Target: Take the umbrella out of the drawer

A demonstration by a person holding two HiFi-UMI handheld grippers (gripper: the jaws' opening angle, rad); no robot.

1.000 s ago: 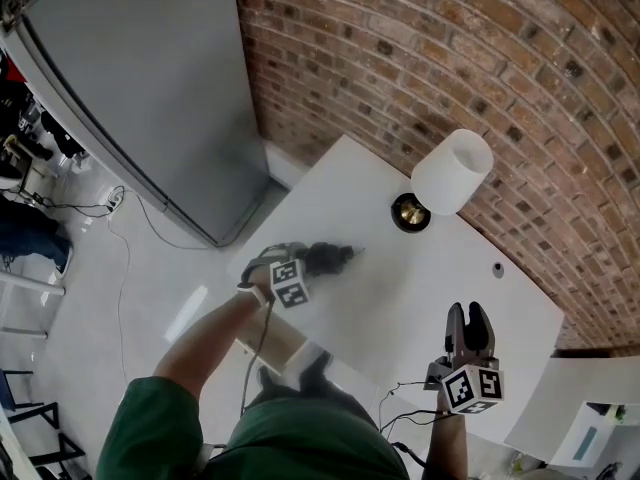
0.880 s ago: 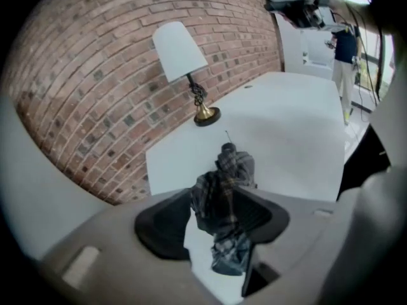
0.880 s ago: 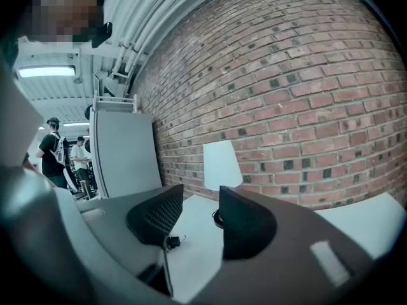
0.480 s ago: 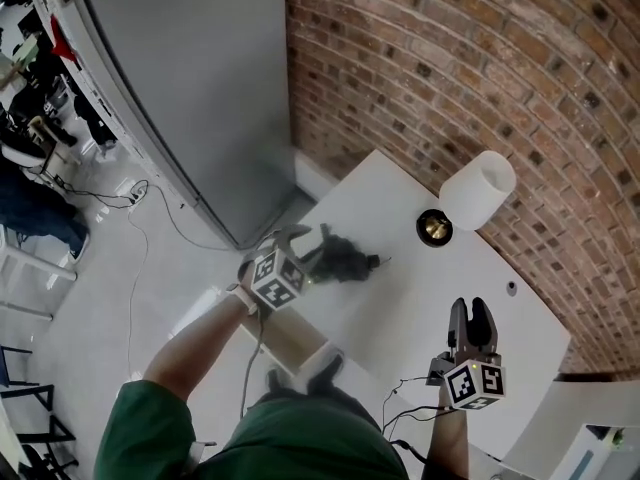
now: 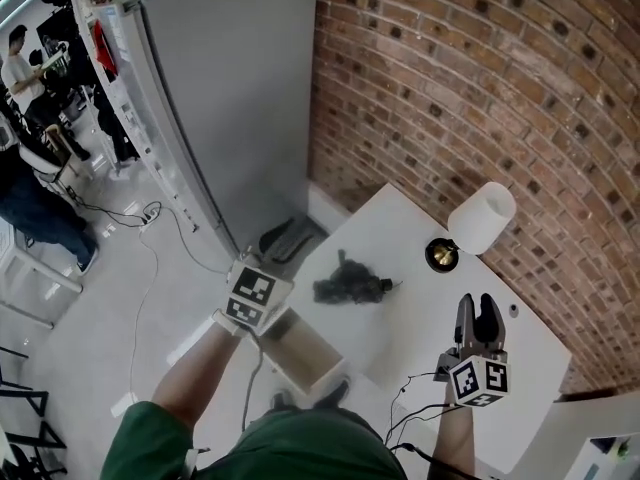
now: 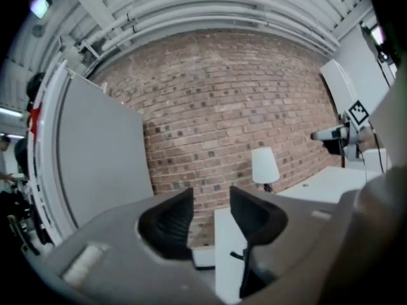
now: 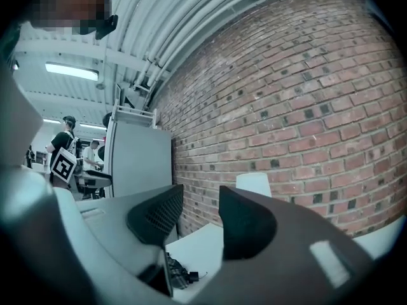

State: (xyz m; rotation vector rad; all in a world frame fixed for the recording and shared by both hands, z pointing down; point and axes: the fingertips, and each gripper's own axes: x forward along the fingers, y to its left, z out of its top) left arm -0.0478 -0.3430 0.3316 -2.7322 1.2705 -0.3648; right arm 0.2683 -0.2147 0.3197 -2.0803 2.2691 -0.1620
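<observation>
Left gripper: raised off left edge of surface, pointing roughly level; jaws narrowly apart, just been closing, nothing between them. Left forearm bare, stretched forward. Right gripper: over near edge of surface, level; jaws slightly apart, empty.

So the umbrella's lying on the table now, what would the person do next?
Probably lower the left gripper to push the open drawer shut. The umbrella already lies on the white table, the left jaws have just been closing on nothing, and the drawer juts out below the table edge.
</observation>
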